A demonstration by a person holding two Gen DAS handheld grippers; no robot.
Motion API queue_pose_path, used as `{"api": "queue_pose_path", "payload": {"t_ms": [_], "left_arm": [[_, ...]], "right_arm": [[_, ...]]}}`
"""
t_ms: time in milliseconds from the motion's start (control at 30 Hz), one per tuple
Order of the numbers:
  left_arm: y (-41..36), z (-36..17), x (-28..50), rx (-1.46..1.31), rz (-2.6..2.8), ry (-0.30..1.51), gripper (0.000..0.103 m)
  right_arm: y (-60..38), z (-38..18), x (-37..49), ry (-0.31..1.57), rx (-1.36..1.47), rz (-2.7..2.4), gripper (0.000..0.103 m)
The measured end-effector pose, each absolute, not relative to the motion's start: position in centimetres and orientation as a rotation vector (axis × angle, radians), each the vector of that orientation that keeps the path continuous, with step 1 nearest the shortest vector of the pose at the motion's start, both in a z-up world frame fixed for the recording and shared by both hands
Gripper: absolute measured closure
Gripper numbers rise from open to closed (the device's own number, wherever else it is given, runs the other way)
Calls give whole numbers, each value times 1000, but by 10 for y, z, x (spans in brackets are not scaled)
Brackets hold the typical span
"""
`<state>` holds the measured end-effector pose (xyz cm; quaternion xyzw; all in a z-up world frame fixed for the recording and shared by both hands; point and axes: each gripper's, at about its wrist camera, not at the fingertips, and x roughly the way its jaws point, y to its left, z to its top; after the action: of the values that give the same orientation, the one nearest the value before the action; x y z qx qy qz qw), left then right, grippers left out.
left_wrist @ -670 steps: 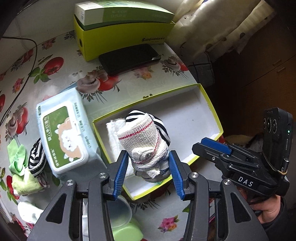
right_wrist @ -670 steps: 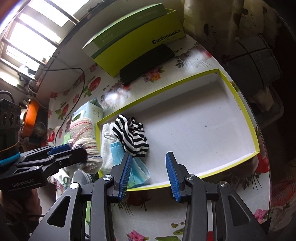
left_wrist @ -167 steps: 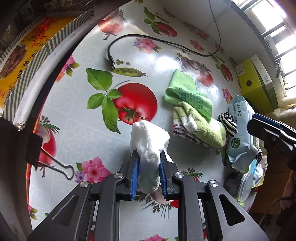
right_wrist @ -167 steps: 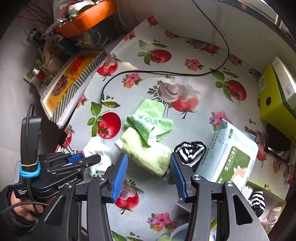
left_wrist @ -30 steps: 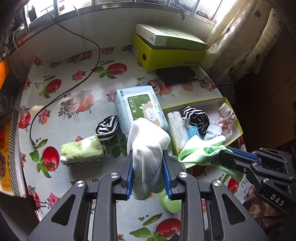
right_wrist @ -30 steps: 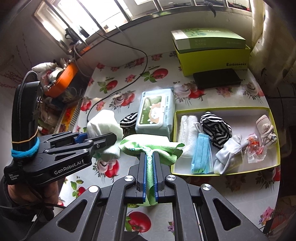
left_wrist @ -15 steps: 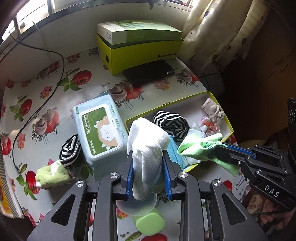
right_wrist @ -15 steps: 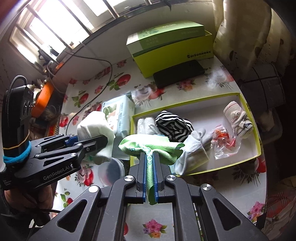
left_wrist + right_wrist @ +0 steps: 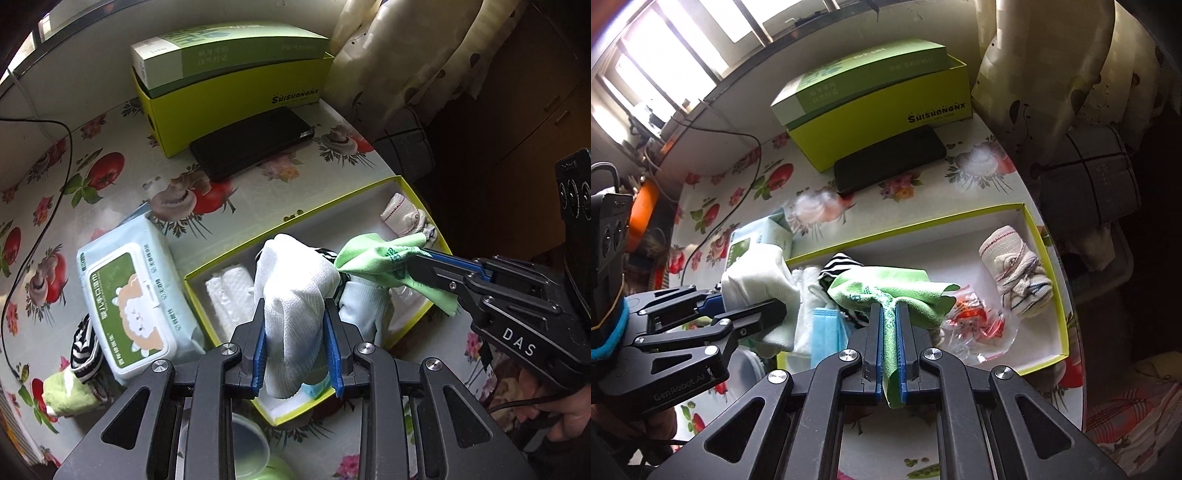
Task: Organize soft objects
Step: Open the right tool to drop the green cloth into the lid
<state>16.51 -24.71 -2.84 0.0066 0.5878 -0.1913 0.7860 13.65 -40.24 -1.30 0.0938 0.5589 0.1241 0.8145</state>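
left wrist, white cloth [image 9: 295, 295] between fingers [image 9: 258, 350]

The white knit cloth [image 9: 291, 295] is hanging bunched and upright over the left end of the open yellow-rimmed tray [image 9: 417, 195]. The green cloth [image 9: 886, 291] is draping in folds above the tray's middle. Inside the tray, a rolled white towel [image 9: 229, 295], a striped sock [image 9: 838, 266], a blue face mask [image 9: 823, 332] and a beige rolled sock [image 9: 1015, 269] are lying, the last at the right end.
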Motion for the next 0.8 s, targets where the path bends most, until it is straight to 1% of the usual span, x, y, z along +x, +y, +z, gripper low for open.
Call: {"api": "queue_pose_path", "payload": {"t_ms": [367, 467, 533, 567, 600, 633, 667, 800], "left_arm": [[-267, -53, 183, -5, -447, 1323, 75], [-272, -61, 185, -4, -450, 1341, 75], [-275, -65, 187, -3, -453, 1354, 75], [-277, -68, 188, -1, -452, 1362, 74], [-278, -70, 189, 1, -449, 1370, 74], [-280, -72, 190, 3, -445, 1373, 74], [-280, -74, 191, 5, -444, 1376, 74], [-280, -71, 191, 3, -445, 1363, 74]], "right_arm": [[-406, -32, 169, 1201, 139, 253, 97], [-407, -46, 174, 1249, 144, 246, 96], [-408, -52, 174, 1269, 146, 244, 91], [-409, -54, 173, 1275, 145, 238, 81], [-411, -54, 171, 1275, 149, 231, 68], [-413, -54, 169, 1271, 156, 227, 63], [-415, -53, 168, 1267, 164, 224, 61], [-419, -47, 162, 1257, 181, 211, 59]]}}
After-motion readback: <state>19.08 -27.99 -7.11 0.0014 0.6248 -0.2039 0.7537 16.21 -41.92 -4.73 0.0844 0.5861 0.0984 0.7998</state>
